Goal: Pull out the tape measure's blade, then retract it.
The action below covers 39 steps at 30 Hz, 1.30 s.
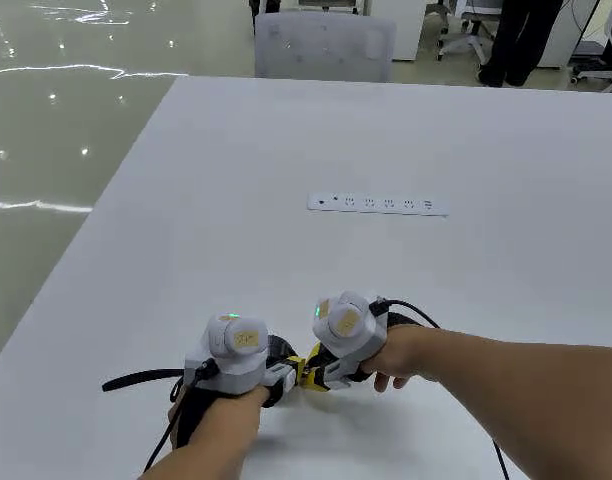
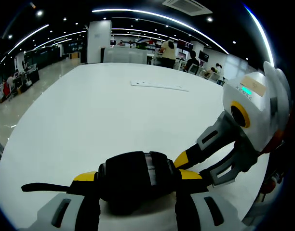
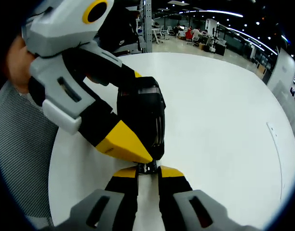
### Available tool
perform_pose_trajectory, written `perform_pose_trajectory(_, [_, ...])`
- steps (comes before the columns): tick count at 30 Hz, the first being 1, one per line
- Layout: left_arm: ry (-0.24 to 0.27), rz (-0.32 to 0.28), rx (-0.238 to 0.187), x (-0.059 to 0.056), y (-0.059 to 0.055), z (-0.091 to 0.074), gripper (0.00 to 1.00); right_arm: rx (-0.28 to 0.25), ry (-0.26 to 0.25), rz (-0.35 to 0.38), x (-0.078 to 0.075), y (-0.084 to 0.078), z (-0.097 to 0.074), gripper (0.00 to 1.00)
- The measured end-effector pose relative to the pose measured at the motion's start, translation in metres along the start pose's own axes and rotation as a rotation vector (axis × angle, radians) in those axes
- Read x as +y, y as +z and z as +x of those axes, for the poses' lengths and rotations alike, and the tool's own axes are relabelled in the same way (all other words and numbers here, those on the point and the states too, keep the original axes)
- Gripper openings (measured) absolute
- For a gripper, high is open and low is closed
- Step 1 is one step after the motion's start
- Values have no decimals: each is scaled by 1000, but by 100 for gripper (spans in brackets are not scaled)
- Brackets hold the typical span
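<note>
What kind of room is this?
Probably a big open office or workshop: a long white table with a power strip, a grey chair at its far end, and long ceiling lights above distant people.

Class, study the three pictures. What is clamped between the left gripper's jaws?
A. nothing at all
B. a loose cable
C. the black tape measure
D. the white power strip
C: in the left gripper view the black tape measure sits squeezed between the left gripper's jaws, while the power strip lies apart from both grippers, farther up the table.
</note>
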<state>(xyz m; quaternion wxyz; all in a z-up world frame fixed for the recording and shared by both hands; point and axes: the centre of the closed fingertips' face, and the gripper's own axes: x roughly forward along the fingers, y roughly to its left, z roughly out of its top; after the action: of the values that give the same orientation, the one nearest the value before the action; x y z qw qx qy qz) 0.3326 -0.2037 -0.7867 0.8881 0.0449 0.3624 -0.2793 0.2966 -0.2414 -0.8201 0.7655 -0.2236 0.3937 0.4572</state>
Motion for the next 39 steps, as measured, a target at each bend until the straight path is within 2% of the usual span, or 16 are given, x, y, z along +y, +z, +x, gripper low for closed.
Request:
perform_pose_trajectory(14, [-7, 7, 1, 0, 0, -1, 61, -7, -5, 4, 1, 2, 4, 14])
perform_pose_trajectory(16, [-23, 8, 14, 0, 0, -1, 61, -8, -7, 10, 1, 2, 4, 14])
perform_pose_trajectory(18, [-38, 27, 2, -1, 1, -1, 61, -11, -10, 11, 0, 2, 4, 14])
perform_pose_trajectory(20, [-61, 3, 11, 0, -1, -3, 61, -14, -16, 18, 0, 2, 3, 14])
perform_pose_trajectory(24, [-77, 34, 1, 9, 2, -5, 69, -13, -28, 32, 0, 1, 4, 14])
perform_pose_trajectory(26, [-117, 42, -2, 10, 4, -7, 71, -18, -35, 28, 2, 0, 2, 15])
perform_pose_trajectory(28, [-142, 47, 4, 15, 4, -10, 74, -27, -37, 31, 5, -1, -1, 21])
perform_pose_trajectory(30, [-203, 61, -41, 14, 12, -13, 82, -33, -56, 43, 4, -4, -4, 26])
perform_pose_trajectory(32, [-220, 137, -78, 20, 17, -17, 93, -55, -75, 60, 3, -5, -9, 26])
perform_pose_trajectory(33, [-240, 152, -94, 20, 19, -18, 98, -61, -79, 67, 4, -5, -12, 28])
perform_pose_trajectory(34, [-245, 166, -66, 23, 15, -22, 99, -66, -77, 78, 5, -7, -16, 32])
perform_pose_trajectory(36, [-286, 172, -53, 23, 13, -26, 100, -87, -88, 105, 6, -8, -22, 38])
perform_pose_trajectory(38, [-299, 200, -58, 28, 14, -32, 100, -113, -117, 135, 6, -10, -32, 42])
perform_pose_trajectory(39, [-326, 225, -81, 28, 16, -36, 100, -123, -131, 152, 7, -13, -39, 45])
